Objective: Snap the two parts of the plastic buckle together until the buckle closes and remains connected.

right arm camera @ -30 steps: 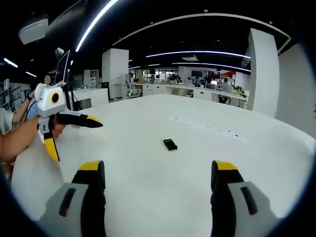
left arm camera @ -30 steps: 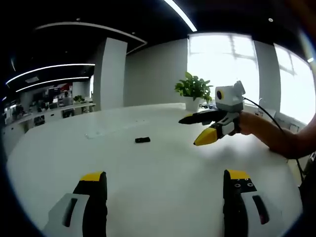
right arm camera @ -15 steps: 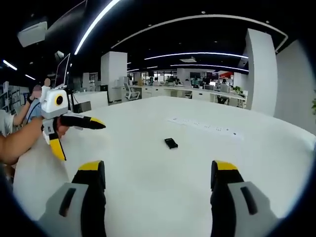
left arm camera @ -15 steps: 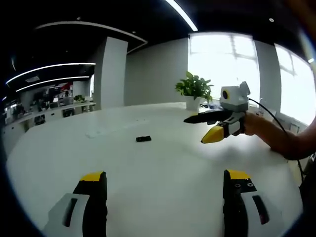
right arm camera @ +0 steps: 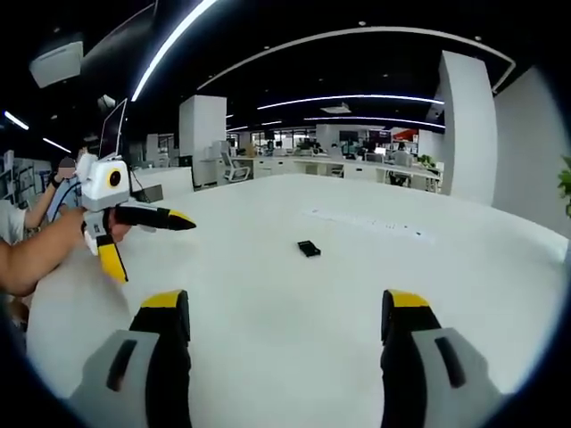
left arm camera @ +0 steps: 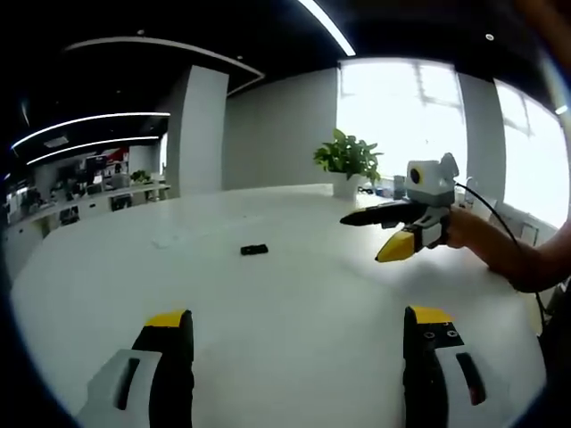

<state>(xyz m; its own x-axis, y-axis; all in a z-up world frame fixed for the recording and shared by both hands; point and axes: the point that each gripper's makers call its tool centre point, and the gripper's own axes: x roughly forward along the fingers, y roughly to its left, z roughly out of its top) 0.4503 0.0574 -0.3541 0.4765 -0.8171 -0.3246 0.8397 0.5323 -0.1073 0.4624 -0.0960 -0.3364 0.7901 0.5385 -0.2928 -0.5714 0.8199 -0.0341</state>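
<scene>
black buckle point(left arm camera: 254, 250) lies alone on the white table point(left arm camera: 294, 312), potted plant point(left arm camera: 348, 162) behind, both grippers' fingers spread empty.

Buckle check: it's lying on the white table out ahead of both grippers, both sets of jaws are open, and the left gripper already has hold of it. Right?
Not quite. The left gripper holds nothing: in the left gripper view its jaws stand open and apart from the buckle, which lies alone on the white table. The right gripper is open too.
</scene>
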